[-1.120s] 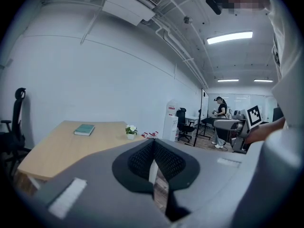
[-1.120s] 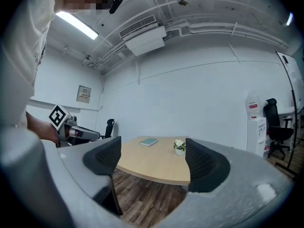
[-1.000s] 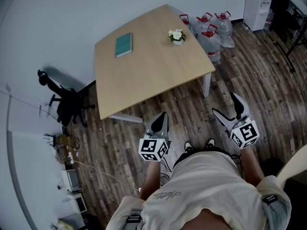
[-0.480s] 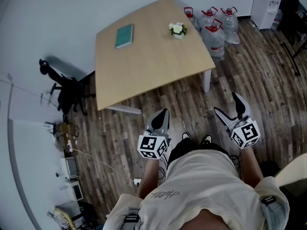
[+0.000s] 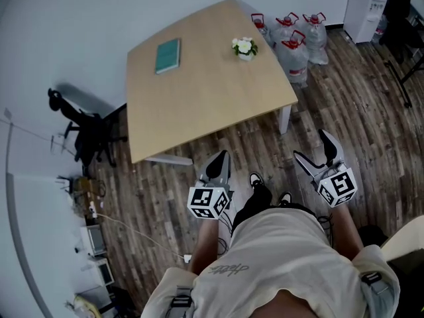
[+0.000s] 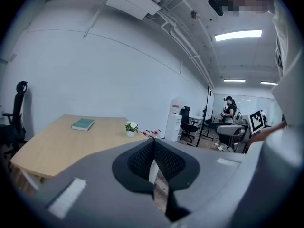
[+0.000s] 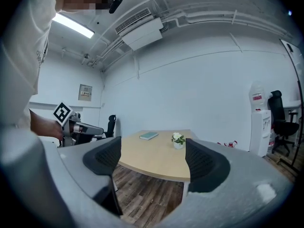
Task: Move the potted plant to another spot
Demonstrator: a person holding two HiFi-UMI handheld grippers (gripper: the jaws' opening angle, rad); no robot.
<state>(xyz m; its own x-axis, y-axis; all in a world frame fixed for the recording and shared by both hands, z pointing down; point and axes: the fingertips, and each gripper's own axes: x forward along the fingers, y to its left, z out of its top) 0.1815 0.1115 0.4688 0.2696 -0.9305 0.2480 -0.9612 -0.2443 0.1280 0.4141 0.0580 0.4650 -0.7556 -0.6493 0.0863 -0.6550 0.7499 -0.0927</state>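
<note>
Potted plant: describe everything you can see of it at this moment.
The potted plant is small, with white flowers and green leaves in a low white pot whose material cannot be told at this range. It stands upright toward the far right side of the light wooden table, well apart from the green book to its left. Only the tabletop touches it; it has not yet been picked up.

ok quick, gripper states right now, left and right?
Left gripper: closed, jaws together, nothing between them.
Right gripper: open, holding nothing.
</note>
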